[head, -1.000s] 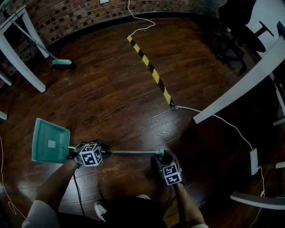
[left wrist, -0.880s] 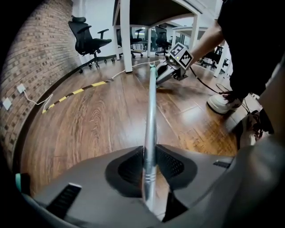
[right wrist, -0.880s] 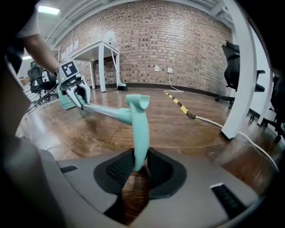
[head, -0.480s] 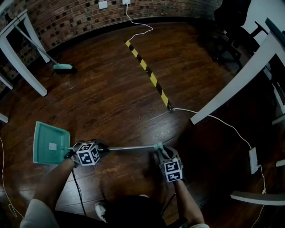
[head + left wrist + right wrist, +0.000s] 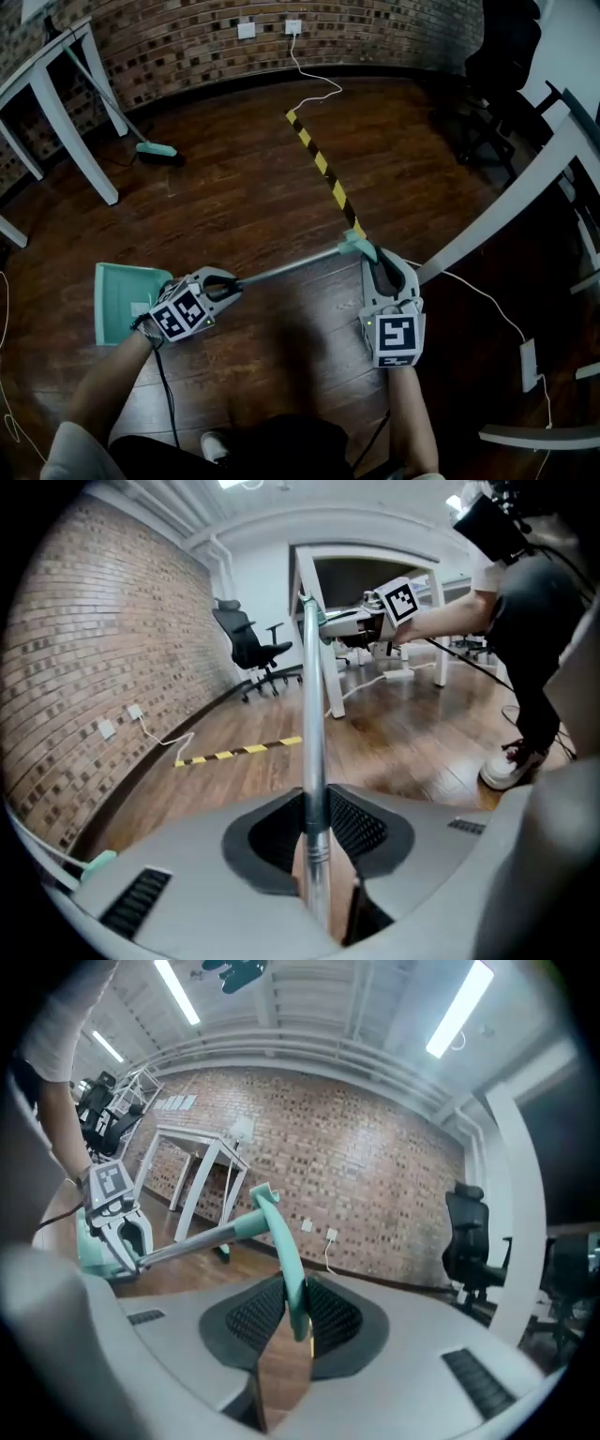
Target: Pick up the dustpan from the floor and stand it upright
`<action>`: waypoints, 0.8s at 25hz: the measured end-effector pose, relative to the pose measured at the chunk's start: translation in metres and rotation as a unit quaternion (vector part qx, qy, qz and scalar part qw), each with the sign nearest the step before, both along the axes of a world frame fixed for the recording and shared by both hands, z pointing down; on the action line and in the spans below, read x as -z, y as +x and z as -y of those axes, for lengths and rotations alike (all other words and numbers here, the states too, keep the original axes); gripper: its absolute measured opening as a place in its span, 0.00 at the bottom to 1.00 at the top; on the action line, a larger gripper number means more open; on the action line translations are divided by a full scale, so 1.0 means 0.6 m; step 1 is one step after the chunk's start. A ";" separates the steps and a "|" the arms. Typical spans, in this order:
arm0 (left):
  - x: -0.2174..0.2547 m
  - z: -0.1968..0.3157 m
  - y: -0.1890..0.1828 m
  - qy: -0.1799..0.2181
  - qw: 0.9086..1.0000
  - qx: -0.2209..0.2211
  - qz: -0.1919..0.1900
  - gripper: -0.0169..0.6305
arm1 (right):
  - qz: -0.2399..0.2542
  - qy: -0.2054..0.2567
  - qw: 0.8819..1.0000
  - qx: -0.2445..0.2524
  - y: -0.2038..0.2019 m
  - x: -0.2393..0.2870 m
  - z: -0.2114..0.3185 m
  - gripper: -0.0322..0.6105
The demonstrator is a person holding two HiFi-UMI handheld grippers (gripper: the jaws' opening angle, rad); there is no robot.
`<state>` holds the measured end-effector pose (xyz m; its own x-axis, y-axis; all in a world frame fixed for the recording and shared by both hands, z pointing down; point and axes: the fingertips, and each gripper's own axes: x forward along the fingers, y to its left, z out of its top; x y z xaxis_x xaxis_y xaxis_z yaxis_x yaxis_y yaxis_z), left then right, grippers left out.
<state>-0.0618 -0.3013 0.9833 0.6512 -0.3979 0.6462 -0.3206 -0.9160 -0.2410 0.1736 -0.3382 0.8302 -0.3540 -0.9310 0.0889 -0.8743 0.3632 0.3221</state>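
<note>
The dustpan has a teal pan, a long metal pole and a teal hooked handle. My left gripper is shut on the pole close to the pan; in the left gripper view the pole runs up from between its pads. My right gripper holds the far end, its jaws closing with the teal handle pressed between the pads. The pole slopes up from the pan end to the handle end, above the wooden floor.
A broom leans by a white table at the back left. A yellow-black strip and a white cable cross the floor. A white desk and an office chair stand at the right.
Both grippers have risen with the dustpan, the right one more, so the pole has gone from lying flat to sloping up toward the handle. The jaws have tightened on it.
</note>
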 end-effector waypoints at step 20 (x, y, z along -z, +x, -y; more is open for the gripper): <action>0.160 -0.014 -0.008 0.073 0.987 -0.004 -0.143 0.20 | 0.013 0.161 0.983 0.091 -0.085 0.276 -0.083 0.27</action>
